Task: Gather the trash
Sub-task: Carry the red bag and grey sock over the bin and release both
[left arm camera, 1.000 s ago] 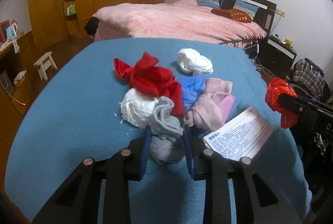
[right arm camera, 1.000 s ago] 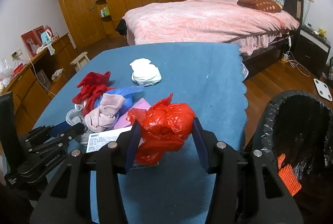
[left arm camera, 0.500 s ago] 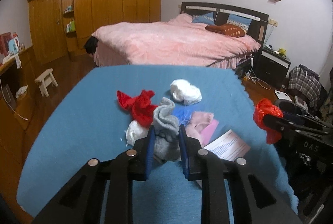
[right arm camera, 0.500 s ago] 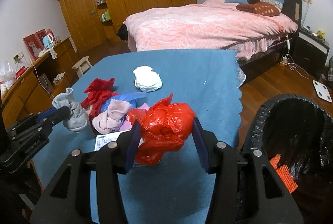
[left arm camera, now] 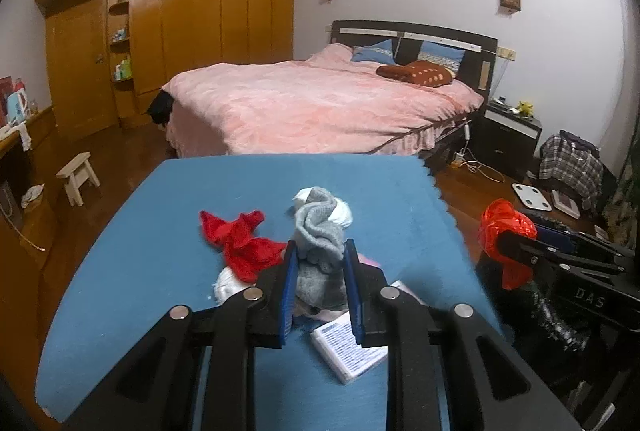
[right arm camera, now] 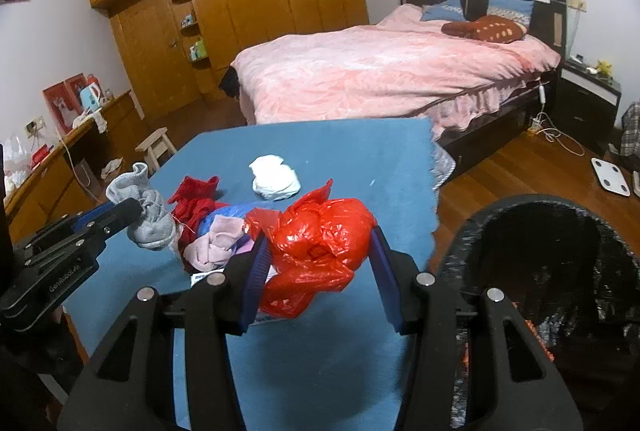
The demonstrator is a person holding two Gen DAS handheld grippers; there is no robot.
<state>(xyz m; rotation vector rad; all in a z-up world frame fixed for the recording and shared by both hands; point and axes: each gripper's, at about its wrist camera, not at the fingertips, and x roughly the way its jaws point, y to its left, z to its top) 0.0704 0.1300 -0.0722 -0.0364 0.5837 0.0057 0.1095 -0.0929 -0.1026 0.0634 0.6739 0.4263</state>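
Note:
My left gripper (left arm camera: 318, 259) is shut on a grey sock (left arm camera: 318, 231) and holds it above the blue table (left arm camera: 160, 231); the sock also shows in the right wrist view (right arm camera: 146, 215). My right gripper (right arm camera: 316, 251) is shut on a crumpled red plastic bag (right arm camera: 320, 243), held above the table's right edge; the bag also shows in the left wrist view (left arm camera: 506, 231). On the table lie a red cloth (left arm camera: 240, 239), a pink sock (right arm camera: 216, 243), a white wad (right arm camera: 276, 179) and a printed white box (left arm camera: 348, 351). A black-lined trash bin (right arm camera: 560, 271) stands right of the table.
A pink bed (left arm camera: 320, 107) stands beyond the table. A wooden wardrobe (left arm camera: 180, 31) fills the far left wall. A small stool (left arm camera: 78, 175) and a white scale (left arm camera: 532, 197) are on the wood floor. A blue item (right arm camera: 228, 215) lies in the pile.
My left gripper has closed on the grey sock and lifted it up off the pile. My right gripper, still holding the red bag, has risen slightly.

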